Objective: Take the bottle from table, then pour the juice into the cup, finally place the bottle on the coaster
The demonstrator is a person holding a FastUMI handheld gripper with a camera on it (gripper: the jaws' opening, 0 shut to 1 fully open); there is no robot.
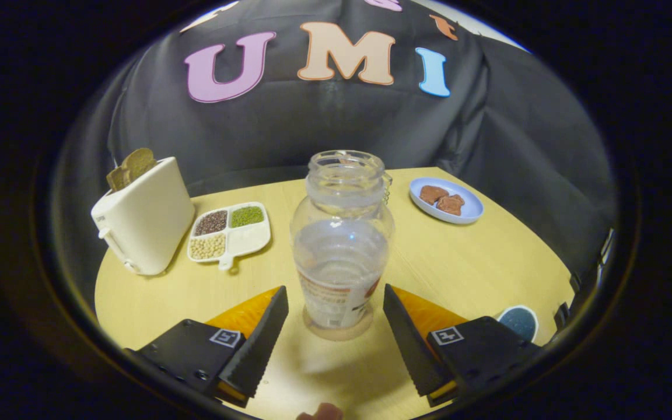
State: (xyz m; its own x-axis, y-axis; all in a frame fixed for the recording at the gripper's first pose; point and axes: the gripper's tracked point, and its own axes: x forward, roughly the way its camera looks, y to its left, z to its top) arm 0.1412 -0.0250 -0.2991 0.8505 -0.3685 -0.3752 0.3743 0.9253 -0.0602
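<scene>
I have the gripper (336,309) spread wide, its two dark fingers (263,341) standing on either side of the bottle (340,245) with a gap on each side, so neither pad touches it. The bottle stands upright on the table (458,262), its base just between the fingertips, its mouth open with no cap, and a clear liquid fills roughly the lower half. Beyond it to the left I see a white toaster (143,219) with slices of bread poking out of the top, and beside that a divided tray (230,233) holding beans and grains in three of its compartments. Beyond the bottle to the right sits a pale blue plate (465,213) with two brown pieces on it. Near the right finger, at the table's edge, lies a small dark round thing with a white rim, possibly the coaster (518,322), though the view is too warped there to be sure.
</scene>
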